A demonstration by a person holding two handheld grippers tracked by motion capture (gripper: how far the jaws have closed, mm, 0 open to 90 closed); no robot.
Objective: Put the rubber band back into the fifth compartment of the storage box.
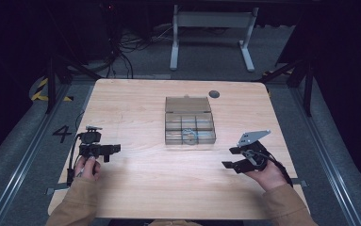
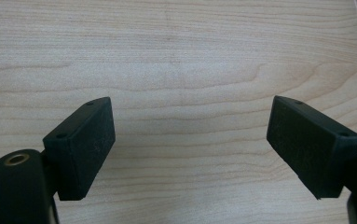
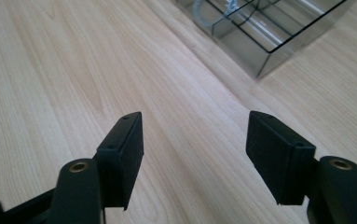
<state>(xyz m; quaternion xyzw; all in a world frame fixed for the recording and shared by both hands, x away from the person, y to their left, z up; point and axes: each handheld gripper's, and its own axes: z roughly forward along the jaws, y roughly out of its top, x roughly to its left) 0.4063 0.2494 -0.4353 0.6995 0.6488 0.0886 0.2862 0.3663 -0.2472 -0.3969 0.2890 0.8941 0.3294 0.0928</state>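
A clear plastic compartment box (image 1: 189, 123) lies open in the middle of the wooden table (image 1: 140, 108), its lid flat behind it; a small pale-blue item rests in a front compartment. My left gripper (image 1: 112, 151) sits at the table's left, jaws pointing right, open with nothing between them (image 2: 191, 140). My right gripper (image 1: 232, 157) is held low at the right, jaws pointing left, open and empty (image 3: 195, 149). The corner of the box (image 3: 269, 32) appears at the top of the right gripper view.
A dark round grommet (image 1: 214, 93) sits near the table's far edge. Cables trail from both grippers. Beyond the table stand a white desk frame (image 1: 211, 33) and dark floor with cables.
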